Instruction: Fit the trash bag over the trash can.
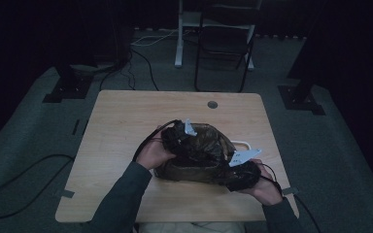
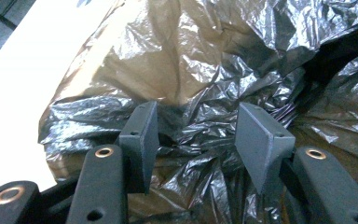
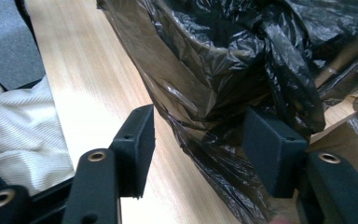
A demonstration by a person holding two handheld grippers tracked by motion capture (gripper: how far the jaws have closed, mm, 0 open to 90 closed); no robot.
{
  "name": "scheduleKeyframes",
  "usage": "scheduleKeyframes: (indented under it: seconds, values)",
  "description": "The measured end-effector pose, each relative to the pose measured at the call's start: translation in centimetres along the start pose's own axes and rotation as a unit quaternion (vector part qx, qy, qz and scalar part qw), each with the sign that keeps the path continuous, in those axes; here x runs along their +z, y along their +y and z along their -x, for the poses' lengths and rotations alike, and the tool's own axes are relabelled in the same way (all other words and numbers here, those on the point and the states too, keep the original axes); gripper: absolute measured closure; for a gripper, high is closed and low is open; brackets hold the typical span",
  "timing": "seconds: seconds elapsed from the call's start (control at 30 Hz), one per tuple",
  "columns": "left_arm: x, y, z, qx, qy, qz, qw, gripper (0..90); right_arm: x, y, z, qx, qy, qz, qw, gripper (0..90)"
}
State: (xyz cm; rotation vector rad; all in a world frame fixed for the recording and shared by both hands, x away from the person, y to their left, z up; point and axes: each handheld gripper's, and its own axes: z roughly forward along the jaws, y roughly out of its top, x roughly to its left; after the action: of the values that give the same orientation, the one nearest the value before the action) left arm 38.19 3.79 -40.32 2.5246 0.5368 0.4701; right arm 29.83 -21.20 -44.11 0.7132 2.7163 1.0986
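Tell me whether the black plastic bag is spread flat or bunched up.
Bunched up: the black plastic bag sits as a crumpled, creased mound on the table, not flat.

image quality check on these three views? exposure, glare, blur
High view: dim and underexposed, the room's edges nearly black, the black plastic bag lacks detail. Left gripper view: table blown out to white, glare on the bag's creases. Right gripper view: better exposed, wood grain visible, soft overall, jaws slightly blurred.
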Motion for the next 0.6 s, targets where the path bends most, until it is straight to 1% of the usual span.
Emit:
scheduleKeyframes:
  seconds: [0.03,0.07,0.27,0.37,0.53,0.6]
  values:
    - [0.0,0.0,0.0,0.000,0.000,0.000,1.0000,49.8,-0.1,0.0,0.0,-0.001,0.002,0.002,1.0000,46.6]
    - [-0.2,-0.1,-0.1,-0.004,0.002,0.006,1.0000,49.8,-0.2,0.0,0.0,0.000,0.001,0.005,1.0000,46.6]
    - [-0.6,-0.4,-0.3,-0.011,0.006,0.014,0.9998,49.8,-0.6,0.1,0.1,0.006,-0.007,0.017,0.9998,46.4]
    - [-0.8,-0.6,-0.5,-0.015,0.008,0.018,0.9997,49.8,-0.6,0.1,0.1,0.009,-0.015,0.024,0.9996,43.5]
    - [-1.2,-0.9,-0.8,-0.021,0.012,0.021,0.9995,49.9,-0.6,0.2,0.0,0.013,-0.016,0.031,0.9993,41.0]
    - [-1.2,-1.1,-0.9,-0.024,0.013,0.023,0.9994,49.8,-0.7,0.2,0.0,0.010,-0.016,0.032,0.9993,40.9]
